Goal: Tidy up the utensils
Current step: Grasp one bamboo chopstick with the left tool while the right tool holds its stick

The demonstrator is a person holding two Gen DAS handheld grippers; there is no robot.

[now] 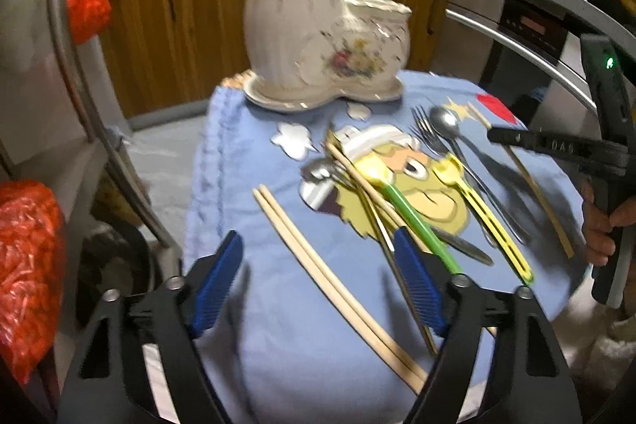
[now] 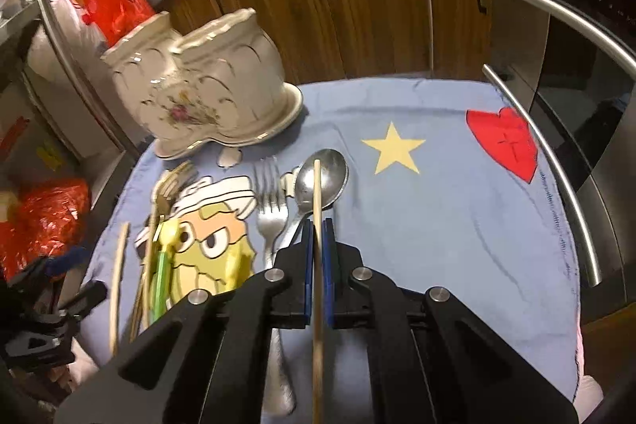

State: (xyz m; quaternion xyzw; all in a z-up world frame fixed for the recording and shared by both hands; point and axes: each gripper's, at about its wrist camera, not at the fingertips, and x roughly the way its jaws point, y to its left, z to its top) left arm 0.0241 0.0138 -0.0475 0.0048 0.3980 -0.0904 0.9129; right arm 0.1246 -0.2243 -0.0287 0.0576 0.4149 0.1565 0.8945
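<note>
Nearest my right wrist camera, my right gripper is clamping a single wooden chopstick between its blue pads, the stick running straight up over the bowl of a metal spoon lying on the blue cloth. A steel fork is lying just beside that spoon.

My left gripper is standing with its jaws wide apart, gripping nothing; a pair of chopsticks is lying between its fingers, near the cloth's near edge. Beside them a green-handled spoon and a yellow-handled spoon are lying across other metal cutlery in the cloth's middle.

The double ceramic holder, two joined cream pots on one base, is sitting at the cloth's far edge, well apart from both grippers. I cannot tell whether anything is inside either pot; nothing is sticking up above the rims.
</note>
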